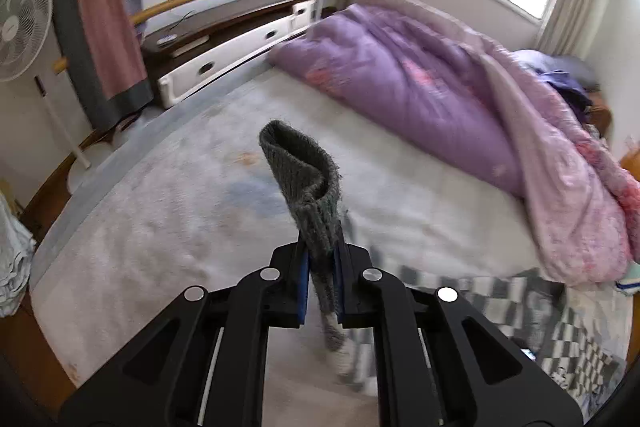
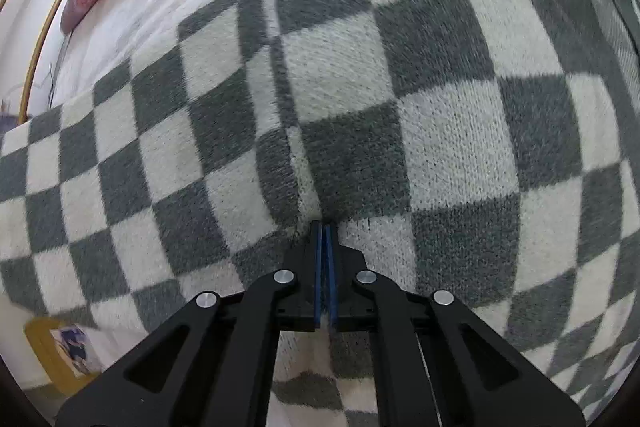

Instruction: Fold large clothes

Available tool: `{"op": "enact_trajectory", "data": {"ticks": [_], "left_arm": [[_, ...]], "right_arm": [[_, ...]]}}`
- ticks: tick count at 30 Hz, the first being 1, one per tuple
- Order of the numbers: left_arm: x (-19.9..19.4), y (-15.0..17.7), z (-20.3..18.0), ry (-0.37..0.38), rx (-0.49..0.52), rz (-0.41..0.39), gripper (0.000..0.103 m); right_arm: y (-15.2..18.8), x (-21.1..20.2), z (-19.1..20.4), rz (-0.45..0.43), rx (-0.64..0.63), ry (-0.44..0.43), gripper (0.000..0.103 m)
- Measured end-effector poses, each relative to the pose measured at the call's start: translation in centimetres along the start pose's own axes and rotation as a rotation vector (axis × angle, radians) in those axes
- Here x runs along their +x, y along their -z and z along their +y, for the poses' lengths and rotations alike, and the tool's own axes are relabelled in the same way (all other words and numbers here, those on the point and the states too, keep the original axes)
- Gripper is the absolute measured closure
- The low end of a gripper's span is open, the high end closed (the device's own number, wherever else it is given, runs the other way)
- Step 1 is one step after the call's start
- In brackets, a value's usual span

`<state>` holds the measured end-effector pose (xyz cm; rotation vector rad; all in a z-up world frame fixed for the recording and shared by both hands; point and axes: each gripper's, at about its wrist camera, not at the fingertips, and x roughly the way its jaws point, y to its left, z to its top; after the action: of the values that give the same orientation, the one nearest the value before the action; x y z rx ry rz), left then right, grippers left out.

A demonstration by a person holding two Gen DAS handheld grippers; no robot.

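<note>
A grey and white checkered knit sweater (image 2: pixel 400 87) lies spread on the bed and fills the right wrist view; part of it shows at the lower right of the left wrist view (image 1: pixel 552 311). My left gripper (image 1: pixel 322 259) is shut on the sweater's grey ribbed cuff (image 1: pixel 304 171), which stands up above the fingers while the sleeve hangs below. My right gripper (image 2: pixel 325 227) is shut, its tips pressed against a fold of the sweater; whether cloth is pinched between them I cannot tell.
The bed has a pale fuzzy cover (image 1: pixel 168 219). A purple and pink quilt (image 1: pixel 440 83) is bunched along the far side. A drawer cabinet (image 1: pixel 232 43), a rack with hanging towels (image 1: pixel 104 27) and a fan (image 1: pixel 20 27) stand beyond the bed's left edge.
</note>
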<state>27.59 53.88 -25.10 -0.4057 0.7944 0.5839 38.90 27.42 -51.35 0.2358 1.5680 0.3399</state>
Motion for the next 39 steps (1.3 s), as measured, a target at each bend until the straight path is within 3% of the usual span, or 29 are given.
{"op": "enact_trajectory", "data": {"ticks": [7, 12, 19, 25, 30, 33, 35, 37, 39], "left_arm": [[-4.2, 1.9, -11.4, 0.082, 0.103, -0.044, 0.093], [-6.0, 4.6, -19.6, 0.170, 0.155, -0.074, 0.093], [-5.3, 10.1, -31.8, 0.265, 0.277, -0.024, 0.093], [-2.8, 16.3, -39.9, 0.298, 0.398, 0.051, 0.093], [0.3, 21.6, -44.7, 0.286, 0.474, 0.136, 0.093], [2.5, 24.6, -46.6, 0.258, 0.525, 0.188, 0.093], [3.4, 26.1, -47.1, 0.259, 0.543, 0.216, 0.093], [4.2, 27.4, -47.7, 0.256, 0.563, 0.248, 0.093], [5.0, 29.0, -48.1, 0.254, 0.597, 0.280, 0.093]], "right_arm": [[-0.3, -0.4, -0.6, 0.027, -0.065, -0.041, 0.103], [-0.6, -0.3, -2.3, 0.064, -0.045, -0.111, 0.103], [0.5, -0.9, -5.2, 0.070, -0.046, -0.226, 0.103], [2.9, -1.6, -12.2, 0.121, 0.182, -0.445, 0.103], [6.9, -3.7, -21.0, 0.147, 0.416, -0.582, 0.102], [10.7, -5.5, -27.0, 0.152, 0.534, -0.582, 0.102], [13.0, -7.6, -31.0, 0.137, 0.579, -0.487, 0.103], [13.8, -9.5, -34.5, 0.121, 0.656, -0.497, 0.103], [14.9, -12.1, -37.9, 0.084, 0.718, -0.407, 0.103]]}}
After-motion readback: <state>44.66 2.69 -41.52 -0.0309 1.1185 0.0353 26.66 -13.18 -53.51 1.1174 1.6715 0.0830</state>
